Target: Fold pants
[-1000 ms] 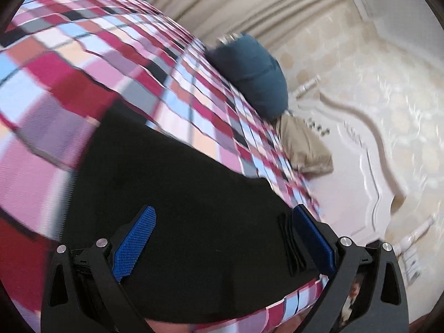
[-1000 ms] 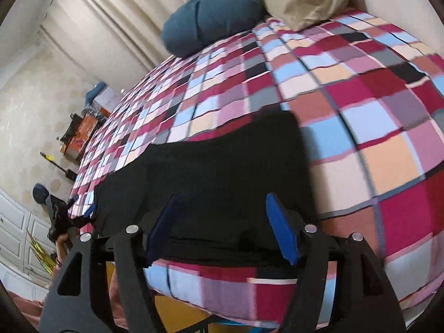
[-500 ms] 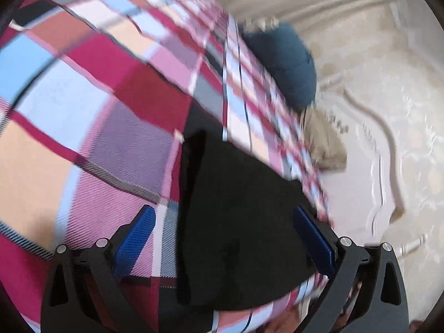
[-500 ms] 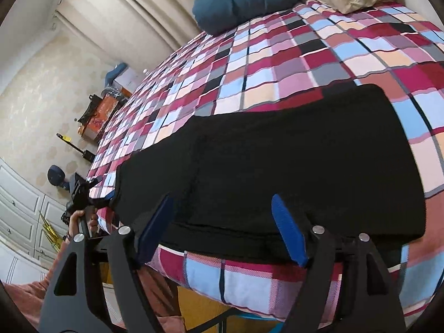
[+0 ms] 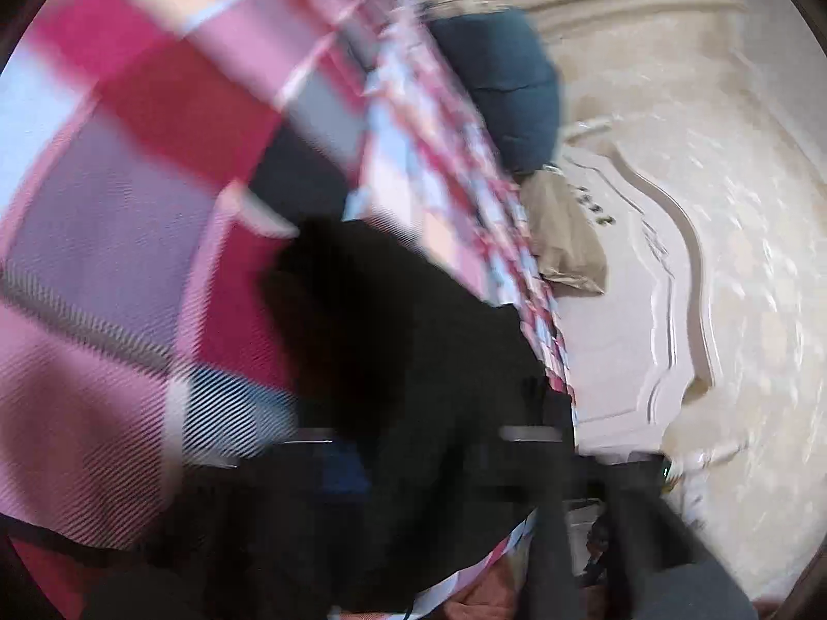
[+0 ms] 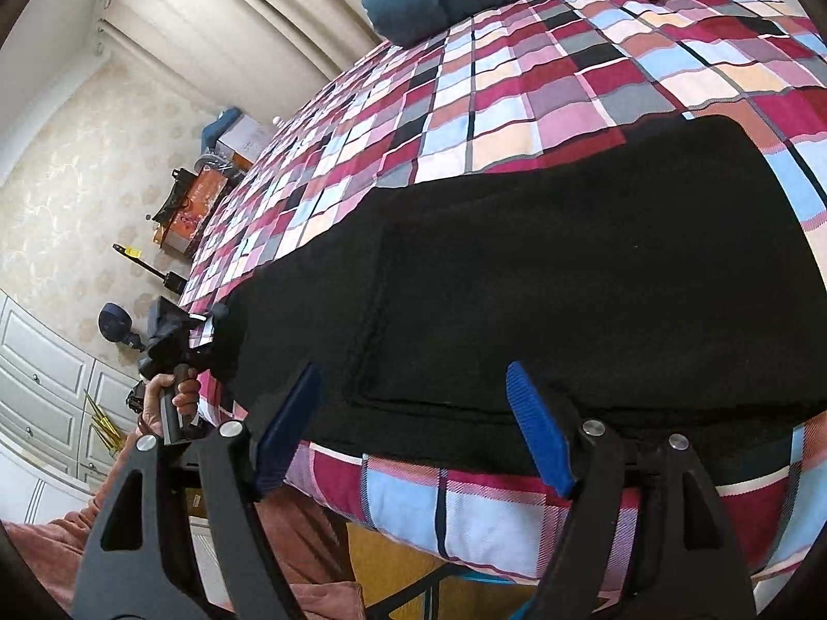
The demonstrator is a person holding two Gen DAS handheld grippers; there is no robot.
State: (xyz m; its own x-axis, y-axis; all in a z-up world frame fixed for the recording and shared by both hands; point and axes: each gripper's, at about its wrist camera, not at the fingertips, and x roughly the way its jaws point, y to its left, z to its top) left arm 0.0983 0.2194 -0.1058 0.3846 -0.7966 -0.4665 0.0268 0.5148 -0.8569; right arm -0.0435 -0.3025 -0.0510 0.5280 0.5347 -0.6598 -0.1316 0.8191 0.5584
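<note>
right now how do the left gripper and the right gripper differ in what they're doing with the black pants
The left gripper is at the far end of the black pants, its jaws closing with cloth between them; the right gripper stands open at the near edge, its blue pads apart and pressing on nothing. The left wrist view is blurred, while the right wrist view is sharp. Both are hand-held at the edge of the plaid bedspread.

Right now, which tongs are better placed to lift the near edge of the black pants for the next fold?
Left. The left tongs are closing on the end of the black pants at the bed's corner. The right tongs stand open at the near hem, gripping nothing yet.
</note>
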